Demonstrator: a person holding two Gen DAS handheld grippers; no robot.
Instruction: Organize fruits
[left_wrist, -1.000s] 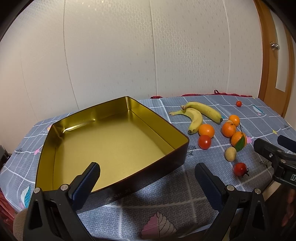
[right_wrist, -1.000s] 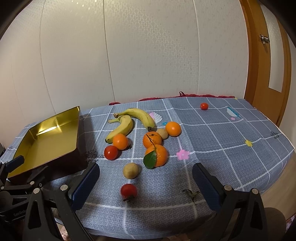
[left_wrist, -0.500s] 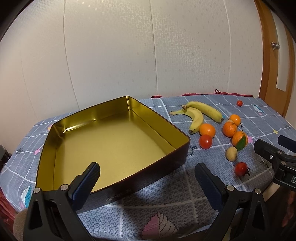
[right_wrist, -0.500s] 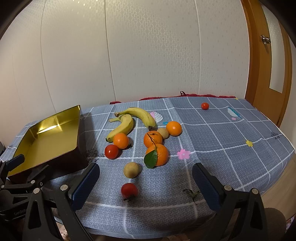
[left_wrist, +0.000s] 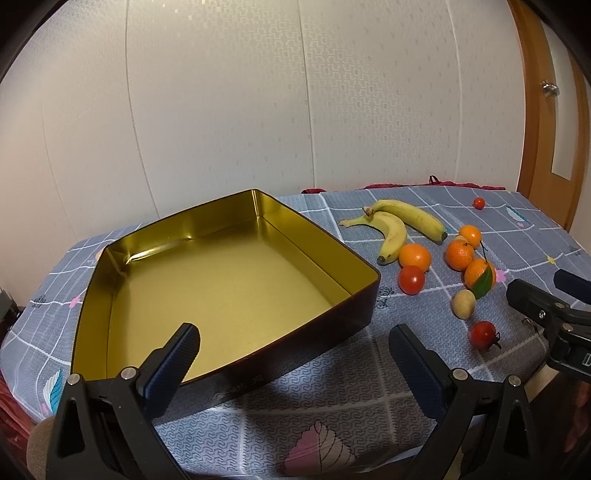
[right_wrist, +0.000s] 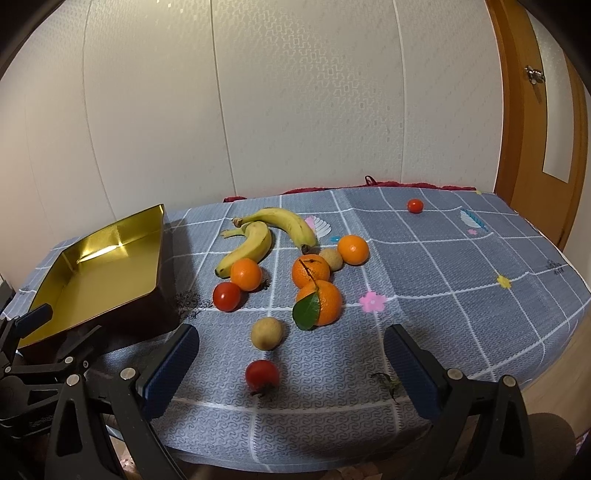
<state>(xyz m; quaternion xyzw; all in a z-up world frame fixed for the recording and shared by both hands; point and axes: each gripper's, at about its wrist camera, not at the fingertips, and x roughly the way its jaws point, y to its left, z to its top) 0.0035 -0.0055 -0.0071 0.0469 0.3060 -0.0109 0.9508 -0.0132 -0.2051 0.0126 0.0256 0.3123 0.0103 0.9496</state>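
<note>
Fruits, chiefly the small round red tomato lying just ahead between the wide-spread fingers of the empty right gripper, may roll off the table's near edge if nudged, while the equally wide, empty left gripper hovers before the bare gold-lined rectangular tin tray.

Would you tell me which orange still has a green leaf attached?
The orange nearest the right gripper, the round leaf-bearing orange; the other three are bare.

Two bananas, four oranges, three tomatoes, two small tan fruits, and one gold tin at the left.
</note>
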